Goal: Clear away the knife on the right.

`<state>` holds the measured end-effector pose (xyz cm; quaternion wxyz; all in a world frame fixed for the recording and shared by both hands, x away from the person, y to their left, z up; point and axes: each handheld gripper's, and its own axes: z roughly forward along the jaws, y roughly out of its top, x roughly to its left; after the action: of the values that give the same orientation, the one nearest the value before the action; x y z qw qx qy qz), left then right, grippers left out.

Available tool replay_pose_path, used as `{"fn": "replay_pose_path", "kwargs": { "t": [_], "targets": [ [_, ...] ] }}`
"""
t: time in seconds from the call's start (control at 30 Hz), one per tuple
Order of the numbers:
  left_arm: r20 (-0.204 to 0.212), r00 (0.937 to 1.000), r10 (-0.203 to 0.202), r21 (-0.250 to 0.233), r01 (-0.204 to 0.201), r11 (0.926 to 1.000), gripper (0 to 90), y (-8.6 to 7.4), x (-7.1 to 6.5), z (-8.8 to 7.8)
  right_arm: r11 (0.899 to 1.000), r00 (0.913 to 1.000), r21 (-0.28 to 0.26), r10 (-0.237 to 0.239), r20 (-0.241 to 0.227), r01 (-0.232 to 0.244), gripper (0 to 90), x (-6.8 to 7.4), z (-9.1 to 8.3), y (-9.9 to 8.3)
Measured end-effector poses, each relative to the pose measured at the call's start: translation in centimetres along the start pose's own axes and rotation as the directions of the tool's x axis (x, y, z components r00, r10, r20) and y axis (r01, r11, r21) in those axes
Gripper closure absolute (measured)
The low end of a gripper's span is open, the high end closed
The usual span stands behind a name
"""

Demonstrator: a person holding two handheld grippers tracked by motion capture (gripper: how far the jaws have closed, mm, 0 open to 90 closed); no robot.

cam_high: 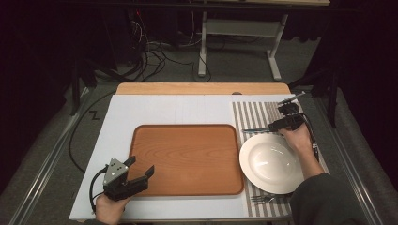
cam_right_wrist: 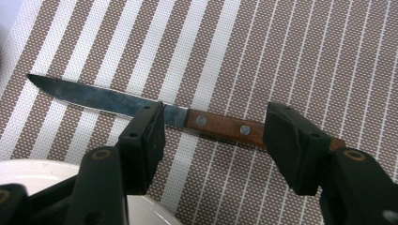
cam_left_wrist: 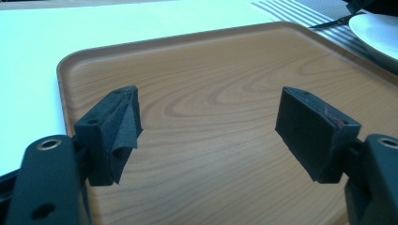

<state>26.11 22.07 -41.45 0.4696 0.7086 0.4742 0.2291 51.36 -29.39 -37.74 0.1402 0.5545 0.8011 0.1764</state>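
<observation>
While the right gripper point(cam_right_wrist: 213, 140) is held spread above the knife point(cam_right_wrist: 141, 110), its handle is seen lying lengthwise across the gap.

My table point(cam_high: 141, 110) sits brightly lit from above while the room from nine through twelve to three o'clock is nearly black. The plate point(cam_high: 271, 163) glares white. My pads point(cam_left_wrist: 115, 133) look soft up close; the knife point(cam_right_wrist: 141, 105) is sharp, with little shadow.
</observation>
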Motion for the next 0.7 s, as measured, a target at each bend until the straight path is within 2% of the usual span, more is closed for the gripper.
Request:
{"fn": "replay_pose_path", "kwargs": {
  "t": [0.17,0.37,0.7],
  "targets": [
    [-0.001,1.0,0.002,0.004,-0.002,1.0,23.7,0.0,0.0,0.1,1.0,0.9998,0.015,-0.002,-0.018,0.002,39.3,-0.3,0.4,0.1],
    [-0.003,1.0,-0.001,0.006,0.001,1.0,23.7,0.0,0.0,0.1,0.999,0.9992,0.031,-0.029,-0.026,0.03,38.6,-0.3,1.0,0.5],
    [0.002,1.0,0.002,0.009,-0.002,1.0,23.7,0.0,0.0,0.2,0.999,0.9984,0.036,-0.023,-0.052,0.024,35.4,-0.8,1.7,0.7]
  ]
}}
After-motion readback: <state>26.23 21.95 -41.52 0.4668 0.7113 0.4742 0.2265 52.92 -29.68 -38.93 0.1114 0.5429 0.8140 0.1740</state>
